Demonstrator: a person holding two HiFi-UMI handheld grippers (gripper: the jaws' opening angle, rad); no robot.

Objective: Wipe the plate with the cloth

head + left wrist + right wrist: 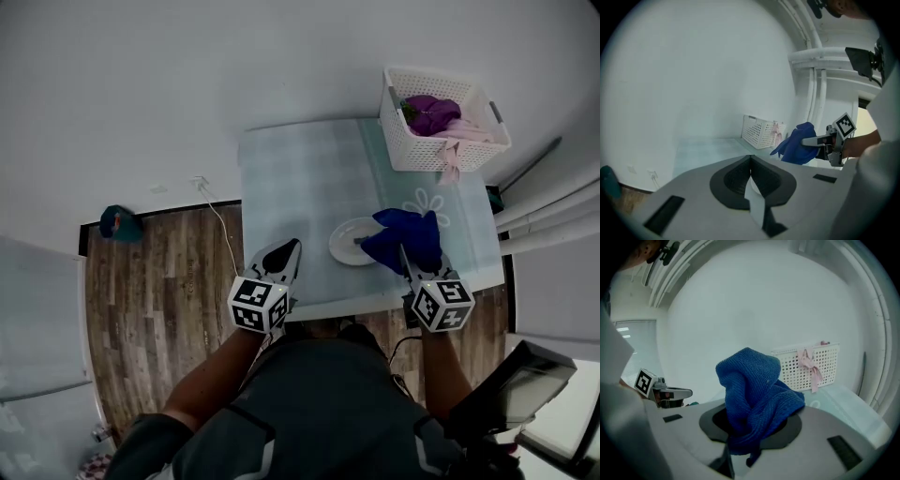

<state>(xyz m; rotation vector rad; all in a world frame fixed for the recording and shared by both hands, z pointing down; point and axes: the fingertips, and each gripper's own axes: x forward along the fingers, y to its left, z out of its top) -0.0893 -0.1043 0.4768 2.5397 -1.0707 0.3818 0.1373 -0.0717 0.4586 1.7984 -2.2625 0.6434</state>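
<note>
Blue cloth (405,239) hangs bunched from your right gripper (407,261) in the head view, over the right edge of the white plate (352,242). The plate sits on the pale glass-topped table (300,178), near its front edge. Whether the cloth touches the plate cannot be told from here. Your left gripper (292,247) hovers at the table's front edge, left of the plate and apart from it, its jaws drawn to a single point. A white basket (427,148) stands at the table's far right corner with purple fabric (429,113) in it.

In your left gripper view, the jaws meet with nothing between them. Past them you see the table top, the basket (759,131) against the wall, and the right gripper (816,139) coming in from the right with the cloth (797,143) wrapped about its tip.

In your right gripper view, the jaws are clamped on the cloth (753,389), which rises in a folded peak from between them and spills over the dark recess. The basket (812,363), with a pink ribbon (807,363) hanging on its front, stands behind it, and the left gripper (678,393) shows at the left.
</note>
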